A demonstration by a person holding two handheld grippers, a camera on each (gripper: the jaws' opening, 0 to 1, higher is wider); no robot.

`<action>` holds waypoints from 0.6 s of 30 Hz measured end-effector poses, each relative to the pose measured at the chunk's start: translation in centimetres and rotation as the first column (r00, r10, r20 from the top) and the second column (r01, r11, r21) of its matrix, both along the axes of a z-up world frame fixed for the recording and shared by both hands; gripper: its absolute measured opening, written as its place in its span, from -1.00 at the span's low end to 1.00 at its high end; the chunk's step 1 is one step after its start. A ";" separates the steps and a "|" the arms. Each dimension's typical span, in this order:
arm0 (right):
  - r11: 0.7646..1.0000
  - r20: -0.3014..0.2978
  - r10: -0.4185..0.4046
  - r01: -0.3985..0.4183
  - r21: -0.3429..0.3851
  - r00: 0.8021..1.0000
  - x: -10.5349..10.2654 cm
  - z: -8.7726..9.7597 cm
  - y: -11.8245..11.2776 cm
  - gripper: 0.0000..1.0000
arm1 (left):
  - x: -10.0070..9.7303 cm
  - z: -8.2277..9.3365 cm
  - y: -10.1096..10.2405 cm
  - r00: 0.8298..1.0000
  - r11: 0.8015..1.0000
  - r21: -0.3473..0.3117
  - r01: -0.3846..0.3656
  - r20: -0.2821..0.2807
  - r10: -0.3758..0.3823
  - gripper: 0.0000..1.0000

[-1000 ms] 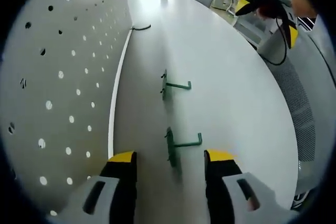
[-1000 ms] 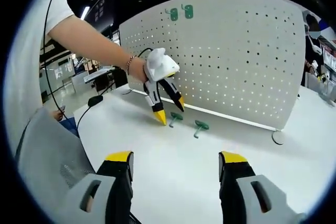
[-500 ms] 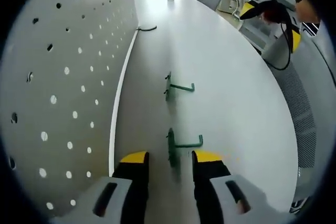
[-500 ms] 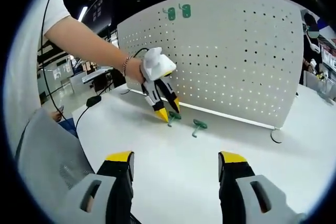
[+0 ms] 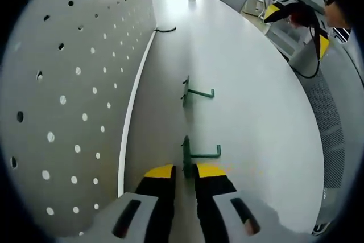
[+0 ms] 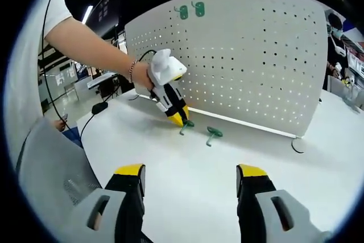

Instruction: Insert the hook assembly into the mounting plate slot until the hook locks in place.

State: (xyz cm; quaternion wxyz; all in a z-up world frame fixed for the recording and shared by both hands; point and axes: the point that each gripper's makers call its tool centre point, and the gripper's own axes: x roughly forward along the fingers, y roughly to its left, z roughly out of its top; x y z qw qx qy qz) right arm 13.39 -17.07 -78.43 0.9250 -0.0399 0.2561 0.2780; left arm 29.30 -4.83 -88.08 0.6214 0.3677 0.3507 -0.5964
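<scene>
Here the left gripper (image 5: 183,170) is low over the white table (image 5: 256,101), its yellow-tipped jaws drawn in close on either side of the near green hook (image 5: 189,156). The hook's flat back plate stands between the two tips, and its arm reaches out sideways past the right-hand tip, ending in a small upturned bend. The jaws look pinched on the plate, though whether both tips truly press it cannot be told for sure from this angle.

A second green hook (image 5: 194,91) lies farther along the table, apart from the first, in the same pose with its arm pointing away from the white pegboard (image 5: 68,83). Both hooks lie near the table edge that runs along the foot of the pegboard, which stands upright on the table.

In the right gripper view the left gripper (image 6: 178,119) is seen from across the table, held by a person's hand (image 6: 142,75), tips down on the nearer hook (image 6: 185,124), with the other hook (image 6: 212,134) just beside it on the table (image 6: 187,169). Two more green hooks (image 6: 191,11) hang high on the pegboard (image 6: 256,61), near its top edge.

The right gripper (image 6: 190,173) is held well back from the hooks, jaws spread wide, nothing between them.
</scene>
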 end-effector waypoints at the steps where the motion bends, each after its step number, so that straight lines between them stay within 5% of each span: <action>1: 1.000 0.000 -0.001 0.001 0.001 1.000 0.0 0.0 0.0 0.25 | 0.0 0.0 0.0 1.000 1.000 -0.003 -0.002 0.002 0.002 -0.74; 18: 1.000 0.002 -0.018 0.018 0.010 1.000 0.1 0.1 -0.4 0.24 | 0.1 0.0 0.1 0.999 0.999 -0.011 -0.040 0.020 0.040 -0.92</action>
